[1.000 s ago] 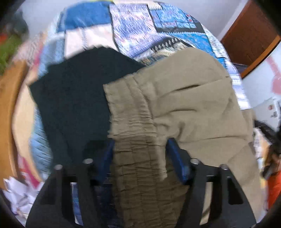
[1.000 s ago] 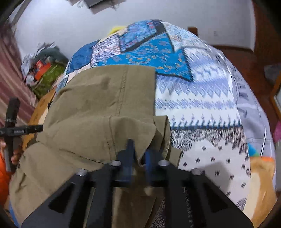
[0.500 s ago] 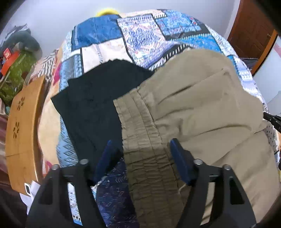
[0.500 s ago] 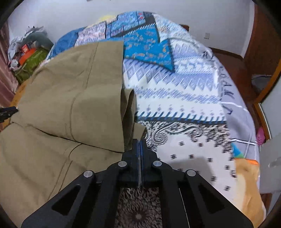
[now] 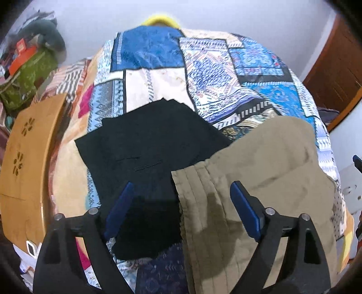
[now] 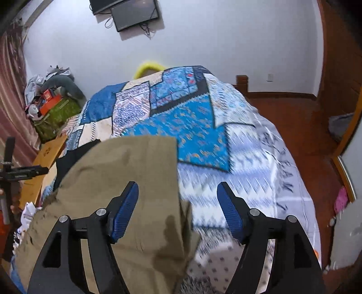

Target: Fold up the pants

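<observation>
Fingers (image 5: 123,210) on my left gripper (image 5: 181,199) are spreading apart with nothing pinched; in the left wrist view the khaki pants (image 5: 260,181) lie beneath them, the ribbed waistband (image 5: 199,203) running down the lower middle of the frame between the two blue pads without touching either. Over on my right gripper (image 6: 177,201) the fingers (image 6: 125,210) are opening too, wide now, and the cloth's right-hand edge lies below the gap, free of both pads.

Pants sit flat on the bed (image 6: 226,158), spread across the blue and white patchwork quilt (image 5: 158,74). In the right wrist view they fill the lower left, their straight edge dropping down the centre, and the bare quilt takes the right half. A crease crosses the fabric in the left wrist view, right of centre.

Just left of the waistband, a black garment (image 5: 147,147) lies flat, its right edge tucked under the khaki. A wooden board (image 5: 25,162) stands at the far left edge, a green bag (image 6: 56,113) with orange boxes on top sits at upper left, and a dark screen (image 6: 133,11) hangs on the wall at top.
</observation>
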The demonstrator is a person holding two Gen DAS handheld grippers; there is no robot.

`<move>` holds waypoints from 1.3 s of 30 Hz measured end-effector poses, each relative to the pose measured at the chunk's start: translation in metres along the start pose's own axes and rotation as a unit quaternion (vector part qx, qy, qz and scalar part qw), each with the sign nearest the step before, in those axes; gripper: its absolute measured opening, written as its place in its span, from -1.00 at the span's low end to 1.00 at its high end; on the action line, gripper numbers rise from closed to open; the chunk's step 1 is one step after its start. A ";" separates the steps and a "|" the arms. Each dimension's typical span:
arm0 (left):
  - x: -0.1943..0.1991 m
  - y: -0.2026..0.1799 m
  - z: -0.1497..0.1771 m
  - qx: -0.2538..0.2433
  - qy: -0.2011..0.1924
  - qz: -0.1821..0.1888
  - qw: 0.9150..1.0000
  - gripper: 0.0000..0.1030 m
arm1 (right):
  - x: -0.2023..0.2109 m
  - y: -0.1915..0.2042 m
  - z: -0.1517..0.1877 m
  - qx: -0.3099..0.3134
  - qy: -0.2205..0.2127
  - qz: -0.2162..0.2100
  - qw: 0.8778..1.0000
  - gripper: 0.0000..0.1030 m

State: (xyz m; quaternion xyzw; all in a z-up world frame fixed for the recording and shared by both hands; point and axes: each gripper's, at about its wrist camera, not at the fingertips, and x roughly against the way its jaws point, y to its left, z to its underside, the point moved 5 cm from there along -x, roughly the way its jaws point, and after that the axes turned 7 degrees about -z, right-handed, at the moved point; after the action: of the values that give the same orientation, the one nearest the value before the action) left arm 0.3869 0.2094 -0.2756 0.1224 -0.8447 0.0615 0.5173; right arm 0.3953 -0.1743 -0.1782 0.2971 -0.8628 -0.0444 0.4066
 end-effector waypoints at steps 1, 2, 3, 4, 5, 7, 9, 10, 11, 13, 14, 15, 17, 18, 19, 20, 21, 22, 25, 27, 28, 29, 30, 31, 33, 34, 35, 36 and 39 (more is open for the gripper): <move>-0.008 0.000 -0.001 0.001 0.006 0.000 1.000 0.70 | -0.009 0.001 -0.005 0.002 0.003 -0.003 1.000 0.36; -0.015 0.000 -0.002 0.001 0.012 0.000 1.000 0.70 | -0.020 0.001 -0.011 0.005 0.007 -0.004 1.000 0.36; -0.024 -0.001 -0.003 0.001 0.019 0.000 1.000 0.70 | -0.026 0.002 -0.013 0.007 0.011 -0.005 1.000 0.37; -0.030 -0.001 -0.003 0.001 0.024 0.001 1.000 0.70 | -0.034 0.003 -0.015 0.010 0.016 -0.006 1.000 0.37; -0.037 -0.001 -0.003 0.001 0.030 0.002 1.000 0.70 | -0.048 0.003 -0.019 0.009 0.024 -0.008 1.000 0.37; -0.052 -0.003 -0.003 0.001 0.044 0.007 0.999 0.70 | -0.061 0.001 -0.021 0.003 0.033 -0.012 0.999 0.37; -0.064 -0.005 -0.001 -0.003 0.055 0.008 0.998 0.70 | -0.081 -0.002 -0.025 -0.009 0.041 -0.017 0.999 0.37; -0.070 -0.007 -0.001 -0.004 0.062 0.009 0.998 0.70 | -0.090 -0.004 -0.027 -0.015 0.044 -0.020 0.999 0.37; -0.076 -0.008 0.000 -0.004 0.067 0.014 0.998 0.70 | -0.097 -0.006 -0.029 -0.019 0.047 -0.023 0.998 0.37; -0.085 -0.010 0.002 0.004 0.078 0.028 0.997 0.70 | -0.115 -0.009 -0.033 -0.026 0.053 -0.025 0.998 0.37; -0.088 -0.010 0.003 0.009 0.083 0.034 0.996 0.70 | -0.123 -0.010 -0.035 -0.028 0.057 -0.025 0.998 0.37; -0.092 -0.012 0.004 0.009 0.088 0.041 0.995 0.69 | -0.129 -0.011 -0.036 -0.030 0.059 -0.024 0.997 0.37; -0.093 -0.017 0.005 0.003 0.082 0.048 0.995 0.58 | -0.140 -0.012 -0.037 -0.037 0.066 -0.025 0.997 0.36; -0.091 -0.021 0.006 -0.007 0.073 0.051 0.996 0.43 | -0.147 -0.013 -0.036 -0.045 0.074 -0.022 0.996 0.28; -0.089 -0.024 0.006 -0.013 0.068 0.054 0.996 0.33 | -0.149 -0.014 -0.035 -0.049 0.070 -0.019 0.996 0.26; -0.086 -0.028 0.006 -0.022 0.062 0.055 0.996 0.17 | -0.148 -0.012 -0.036 -0.048 0.058 -0.016 0.997 0.24; -0.082 -0.031 0.006 -0.032 0.052 0.039 0.997 0.11 | -0.148 -0.011 -0.036 -0.045 0.055 -0.014 0.997 0.05; -0.079 -0.034 0.005 -0.040 0.044 0.027 0.998 0.07 | -0.147 -0.010 -0.038 -0.040 0.053 -0.011 0.998 -0.22; -0.069 -0.040 0.005 -0.067 0.016 -0.007 0.998 -0.03 | -0.144 -0.007 -0.042 -0.035 0.053 -0.005 0.998 -0.77; -0.062 -0.040 0.004 -0.071 0.004 -0.020 0.997 -0.10 | -0.140 -0.006 -0.044 -0.033 0.050 0.002 0.998 -0.77; -0.057 -0.038 0.002 -0.070 -0.003 -0.025 0.997 -0.12 | -0.137 -0.004 -0.046 -0.026 0.046 0.008 0.999 -0.77; -0.051 -0.036 0.000 -0.067 -0.010 -0.031 0.997 -0.13 | -0.130 -0.001 -0.048 -0.018 0.036 0.013 0.999 -0.78; -0.042 -0.033 -0.004 -0.064 -0.022 -0.038 0.997 -0.13 | -0.125 0.001 -0.050 -0.014 0.028 0.014 0.999 -0.78; -0.037 -0.032 -0.010 -0.063 -0.030 -0.042 0.997 -0.13 | -0.118 0.004 -0.054 -0.011 0.019 0.014 1.000 -0.78; -0.017 -0.029 -0.020 -0.058 -0.052 -0.040 0.996 -0.14 | -0.096 0.012 -0.066 0.002 -0.006 0.016 1.000 -0.78; -0.002 -0.028 -0.027 -0.057 -0.070 -0.038 0.995 -0.14 | -0.083 0.017 -0.073 0.012 -0.020 0.020 1.000 -0.78; 0.012 -0.028 -0.032 -0.057 -0.090 -0.039 0.994 -0.14 | -0.075 0.020 -0.079 0.018 -0.032 0.023 0.999 -0.78; 0.029 -0.028 -0.036 -0.056 -0.112 -0.039 0.991 -0.15 | -0.061 0.025 -0.088 0.024 -0.050 0.025 0.998 -0.78; 0.061 -0.026 -0.044 -0.045 -0.138 -0.028 0.989 -0.16 | -0.020 0.039 -0.106 0.037 -0.092 0.023 0.995 -0.78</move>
State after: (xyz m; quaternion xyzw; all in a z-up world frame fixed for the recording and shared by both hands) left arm 0.4054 0.1857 -0.2018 0.1299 -0.9063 -0.0090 0.4021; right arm 0.4636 -0.1137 -0.1085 0.2863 -0.9043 -0.0300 0.3152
